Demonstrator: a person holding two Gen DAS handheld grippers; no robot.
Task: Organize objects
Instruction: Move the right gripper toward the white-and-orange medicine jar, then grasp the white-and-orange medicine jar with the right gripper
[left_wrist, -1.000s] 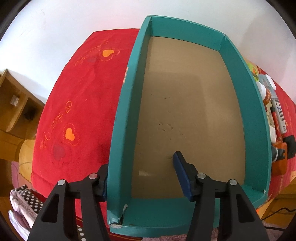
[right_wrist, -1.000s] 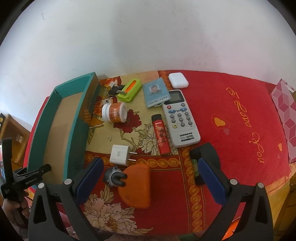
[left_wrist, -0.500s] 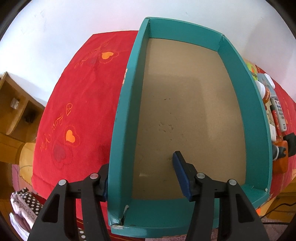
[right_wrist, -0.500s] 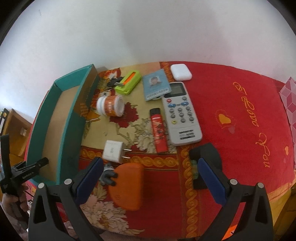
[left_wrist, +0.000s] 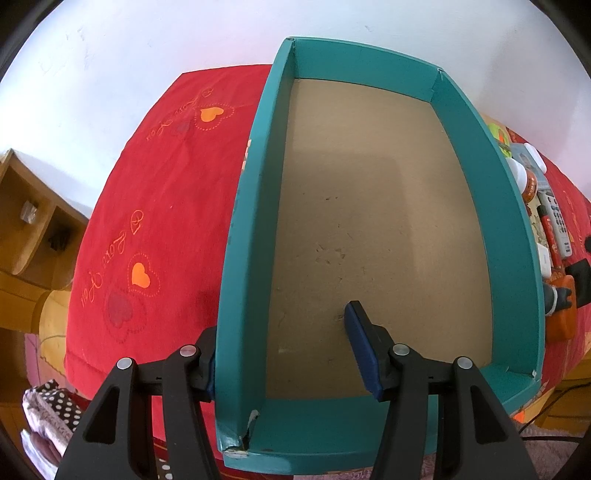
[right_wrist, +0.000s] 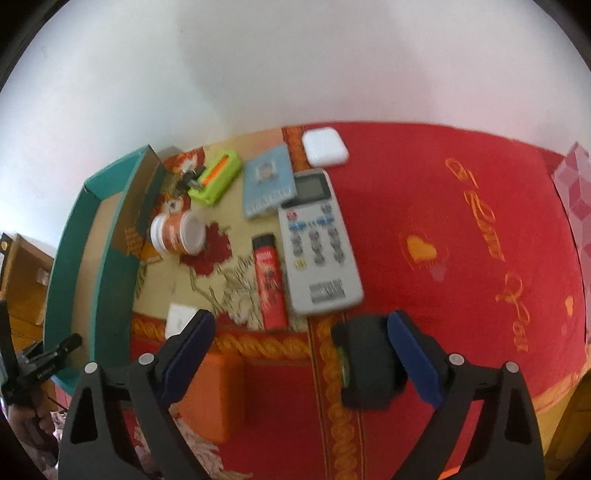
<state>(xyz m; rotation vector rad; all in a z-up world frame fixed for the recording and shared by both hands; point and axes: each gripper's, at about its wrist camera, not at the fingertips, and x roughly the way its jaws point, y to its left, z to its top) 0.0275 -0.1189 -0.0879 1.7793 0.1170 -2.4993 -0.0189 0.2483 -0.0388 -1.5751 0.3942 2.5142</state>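
Note:
A teal box (left_wrist: 513, 236) with a bare brown floor lies on the red cloth. My left gripper (left_wrist: 280, 325) straddles its left wall, one pad against the outside, the other inside and apart from the wall. Beside the box lie a grey remote (right_wrist: 317, 240), red lighter (right_wrist: 269, 284), orange-and-white jar (right_wrist: 177, 234), green holder (right_wrist: 216, 177), blue card (right_wrist: 267, 181), white case (right_wrist: 325, 147) and white plug (right_wrist: 179, 319). My right gripper (right_wrist: 301, 317) hovers low, jaws closing. An orange case (right_wrist: 214, 395) sits by its left finger and a black object (right_wrist: 369, 362) by its right, neither pressed.
A white wall stands behind the bed. Wooden shelves (left_wrist: 29, 229) stand at the left past the cloth's edge. A pink patterned item (right_wrist: 576, 192) lies at the far right. Polka-dot fabric (left_wrist: 48, 406) lies below the bed's near edge.
My right gripper has moved in over the near objects and sunk a little, so they look larger and blurred. Its jaws have narrowed slightly. The left gripper and box have stayed put.

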